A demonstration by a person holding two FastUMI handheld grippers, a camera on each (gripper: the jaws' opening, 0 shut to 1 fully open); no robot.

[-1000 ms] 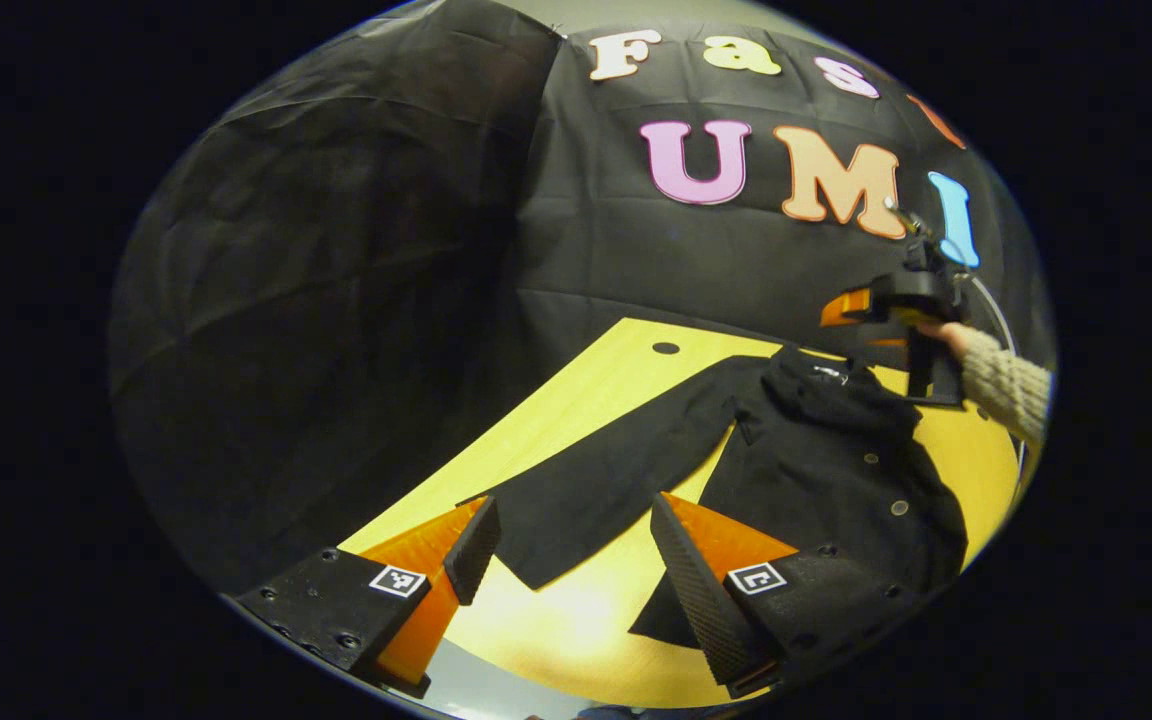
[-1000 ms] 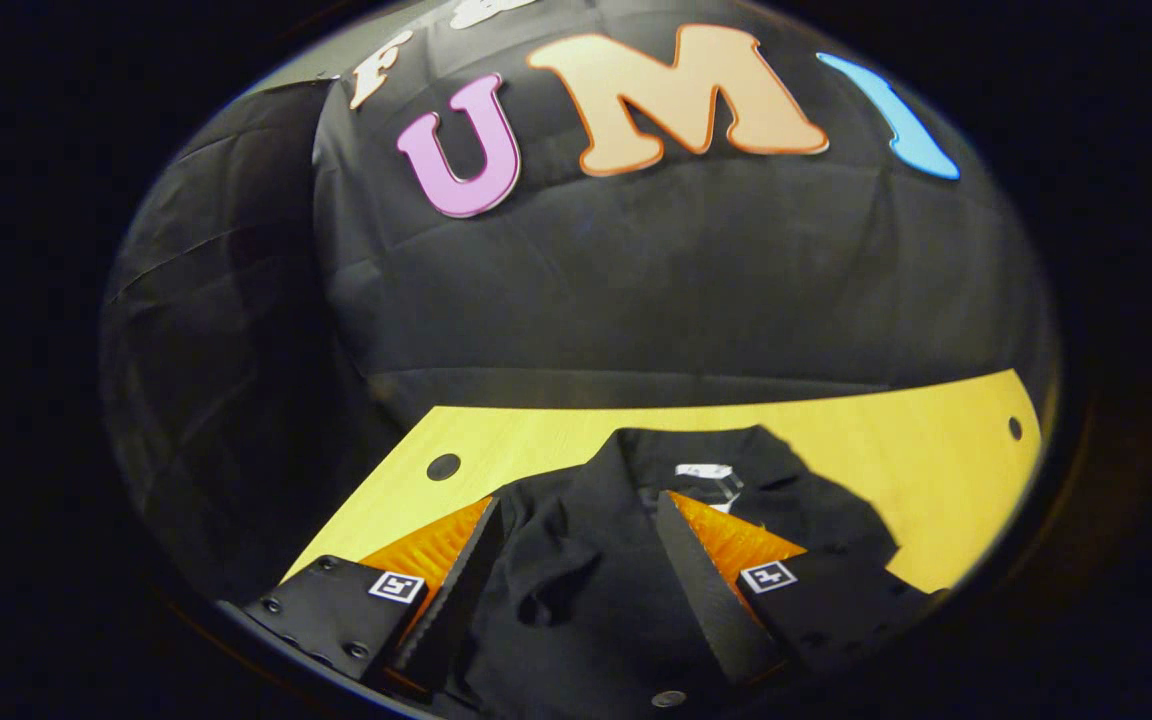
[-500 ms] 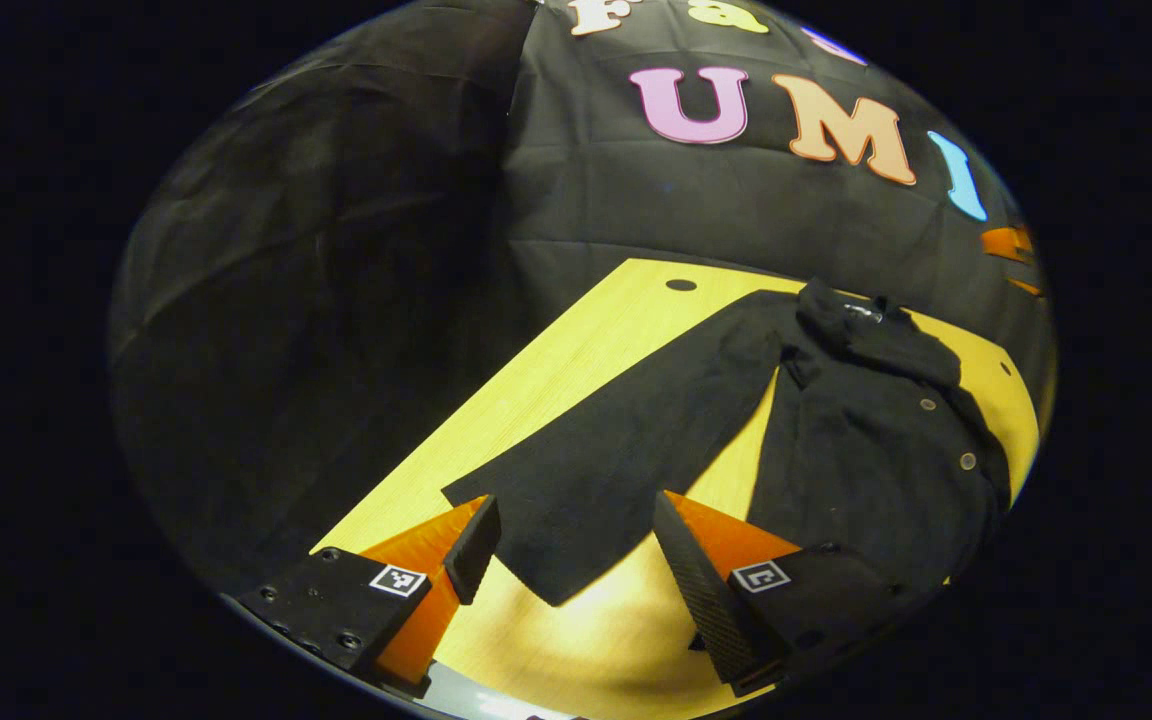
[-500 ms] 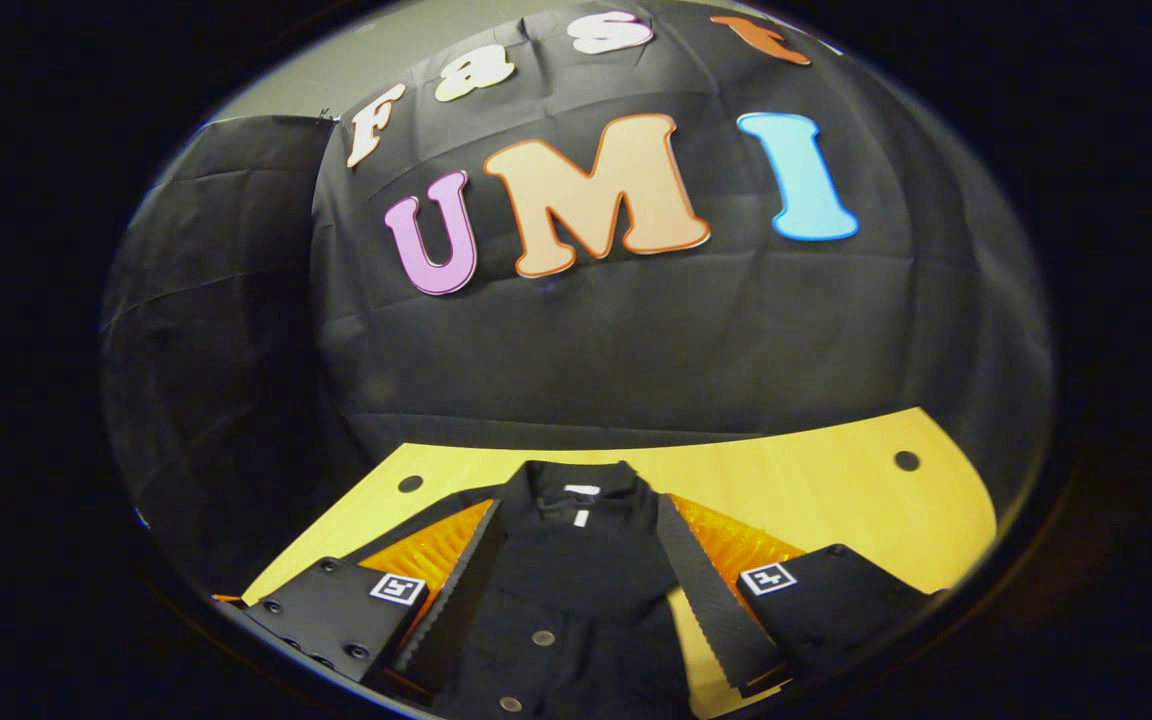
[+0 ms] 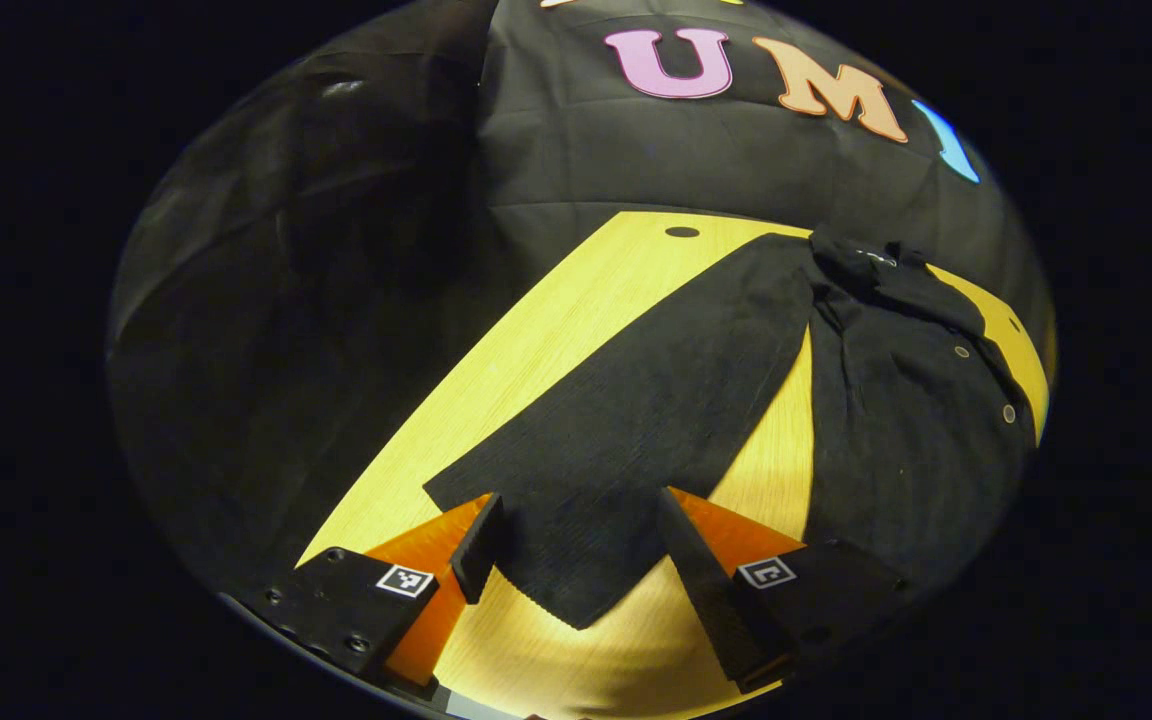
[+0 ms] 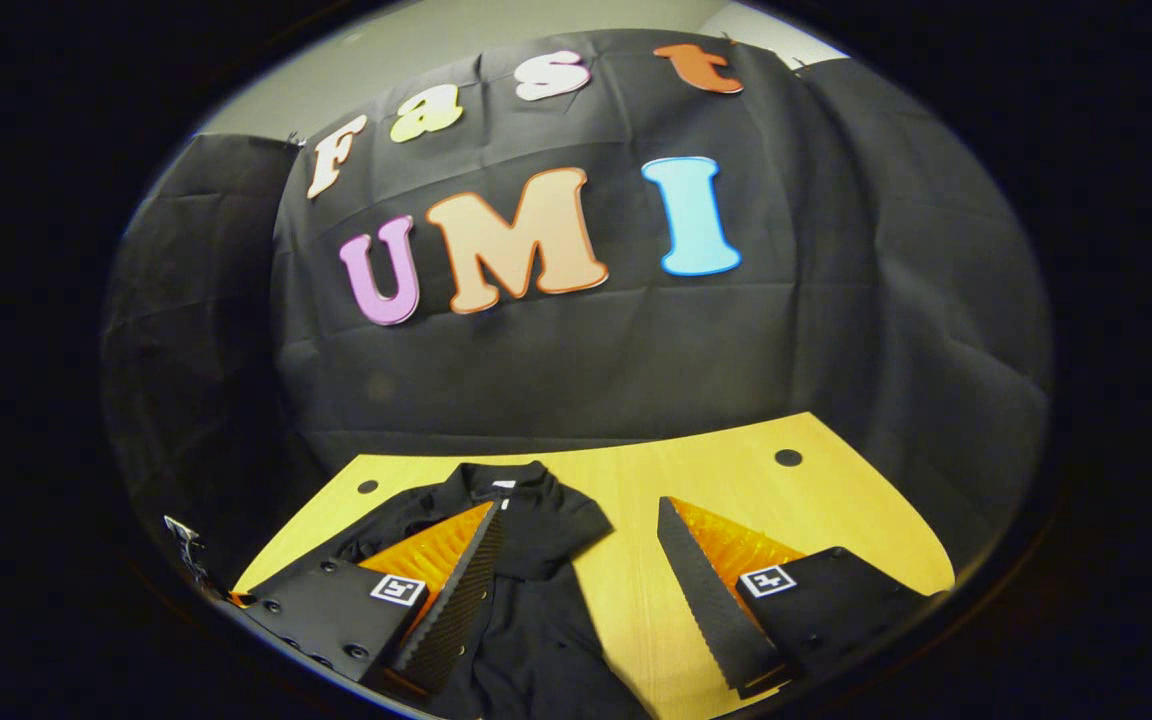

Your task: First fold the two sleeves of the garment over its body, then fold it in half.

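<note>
left gripper: you're showing wedge-shaped fingers, toothed inner faces, on black mounts
left markers: little square black-and-white tag sitting on each mount
screws: small dark ones dotting the mounts
right gripper: you're running the same build

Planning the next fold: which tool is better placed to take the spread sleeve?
Left. The left tool is open with the sleeve end between its fingers. The right tool is open over the garment body and bare table.
</note>
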